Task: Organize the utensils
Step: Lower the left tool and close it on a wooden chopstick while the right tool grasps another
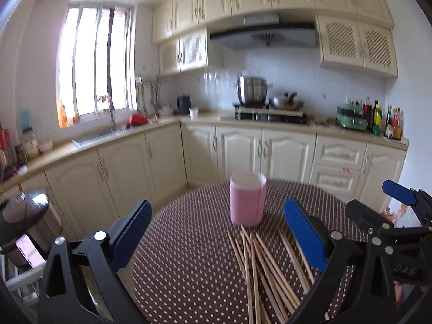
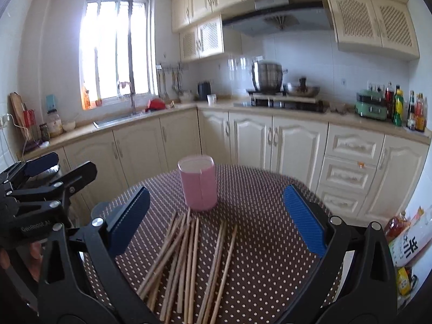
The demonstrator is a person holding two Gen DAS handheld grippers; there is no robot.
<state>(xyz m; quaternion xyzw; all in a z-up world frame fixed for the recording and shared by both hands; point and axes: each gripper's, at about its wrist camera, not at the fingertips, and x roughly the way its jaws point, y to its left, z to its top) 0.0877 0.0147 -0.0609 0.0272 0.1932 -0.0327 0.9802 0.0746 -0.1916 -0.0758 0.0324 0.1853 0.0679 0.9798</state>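
Several wooden chopsticks (image 1: 266,267) lie in a loose pile on the brown dotted tablecloth (image 1: 189,256); they also show in the right wrist view (image 2: 186,259). A pink cylindrical holder (image 1: 247,199) stands upright just beyond them, also in the right wrist view (image 2: 199,183). My left gripper (image 1: 216,232) is open and empty, above the table's near side, with the pile between and below its fingers. My right gripper (image 2: 216,221) is open and empty above the pile. Each gripper shows at the edge of the other's view.
The round table (image 2: 270,216) stands in a kitchen with cream cabinets (image 2: 270,140) behind. A steel bin (image 1: 24,216) stands left of the table. Bottles and packets (image 2: 405,243) sit on the floor at the right.
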